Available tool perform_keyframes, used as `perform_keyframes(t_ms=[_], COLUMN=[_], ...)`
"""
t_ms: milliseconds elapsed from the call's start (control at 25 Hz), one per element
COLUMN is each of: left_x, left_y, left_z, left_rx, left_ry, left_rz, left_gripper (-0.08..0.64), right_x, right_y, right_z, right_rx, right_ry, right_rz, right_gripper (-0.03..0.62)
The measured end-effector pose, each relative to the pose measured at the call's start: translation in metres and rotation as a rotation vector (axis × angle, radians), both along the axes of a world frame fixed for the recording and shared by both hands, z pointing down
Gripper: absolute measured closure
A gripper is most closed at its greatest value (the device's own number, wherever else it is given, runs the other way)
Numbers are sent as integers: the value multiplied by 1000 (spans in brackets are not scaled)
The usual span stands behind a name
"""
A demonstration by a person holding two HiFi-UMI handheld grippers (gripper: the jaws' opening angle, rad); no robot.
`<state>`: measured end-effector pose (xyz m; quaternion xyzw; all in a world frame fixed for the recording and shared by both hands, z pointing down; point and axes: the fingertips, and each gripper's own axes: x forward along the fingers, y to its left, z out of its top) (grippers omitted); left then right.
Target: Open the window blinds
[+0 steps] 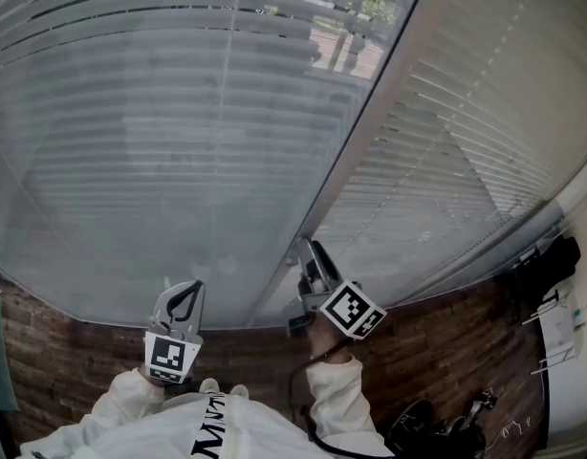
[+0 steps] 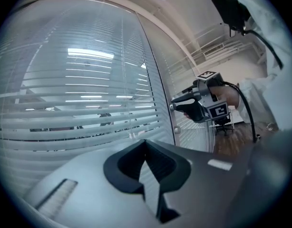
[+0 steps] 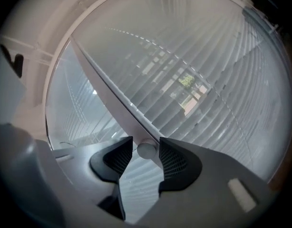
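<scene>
Two panes of white slatted blinds (image 1: 160,151) meet at a pale upright frame post (image 1: 370,113). A small round knob (image 3: 146,149) sits on that post (image 3: 112,96). My right gripper (image 3: 146,151) points level at the post with the knob between its ribbed pads (image 3: 172,160), which stand just off it, so the jaws are open. In the head view the right gripper (image 1: 308,253) reaches the post's lower end. My left gripper (image 1: 185,296) hovers in front of the left pane, shut and empty (image 2: 146,144). The slats (image 2: 79,103) lie partly tilted, with gaps showing outside.
A brick-patterned surface (image 1: 437,342) runs below the window. Black gear (image 1: 547,266) and a white stand (image 1: 561,328) sit at the right, more dark equipment (image 1: 437,428) at the bottom right. A cable trails from the right gripper.
</scene>
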<state>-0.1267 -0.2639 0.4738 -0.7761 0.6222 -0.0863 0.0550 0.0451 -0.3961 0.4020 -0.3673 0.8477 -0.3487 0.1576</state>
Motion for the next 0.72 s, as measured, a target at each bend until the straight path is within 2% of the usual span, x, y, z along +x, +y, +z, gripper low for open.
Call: perform_keyframes(t_ms=[200,520,720], left_x=[2,5,6], left_y=[0,-2,-5], left_z=[1,5,5], left_rx=[-2,-9,-9], left_ry=[1,3,3], left_rz=[1,-1,1], left_gripper=[560,560,560], right_x=[3,-15,-24], right_y=[2,15,15], right_z=[-3,-2,11], right_rx=[171,472,660], right_ry=[363,933,1336], right_rz=[12,2,17], right_gripper=[422,443,440])
